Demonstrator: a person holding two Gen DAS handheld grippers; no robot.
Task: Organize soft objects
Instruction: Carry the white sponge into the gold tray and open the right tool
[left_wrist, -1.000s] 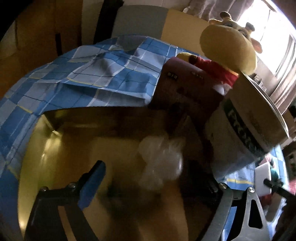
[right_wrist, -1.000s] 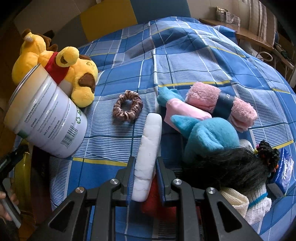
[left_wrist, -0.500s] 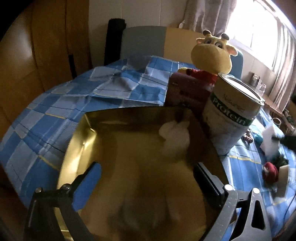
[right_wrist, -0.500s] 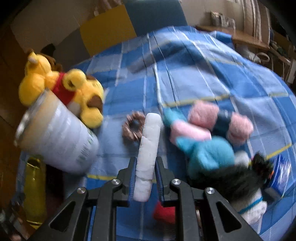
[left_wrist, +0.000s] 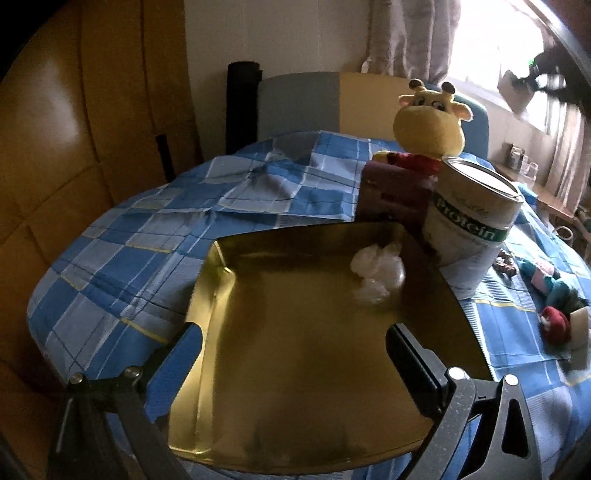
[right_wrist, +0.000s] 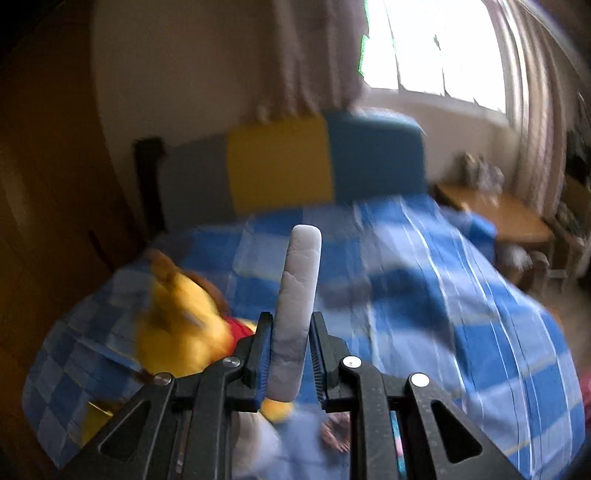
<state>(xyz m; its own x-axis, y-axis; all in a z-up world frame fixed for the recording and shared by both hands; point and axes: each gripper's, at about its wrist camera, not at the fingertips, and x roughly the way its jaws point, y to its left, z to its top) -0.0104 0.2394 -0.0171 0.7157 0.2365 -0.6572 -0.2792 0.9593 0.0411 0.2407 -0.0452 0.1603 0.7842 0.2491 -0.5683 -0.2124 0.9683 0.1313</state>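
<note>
White pad (right_wrist: 295, 295) now aloft in right fingers (right_wrist: 321, 354); left fingers (left_wrist: 410, 354) wide; "Protein" can (left_wrist: 472, 221).

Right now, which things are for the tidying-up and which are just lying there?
For the job: white pad pinched in the right tongs; gold tray; white fluff in it; giraffe plush.

Just lying there: protein tin; dark red box.

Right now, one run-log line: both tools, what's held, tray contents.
left tool: open, empty, over gold tray | right tool: shut on white pad, above bed | tray: white wad
</note>
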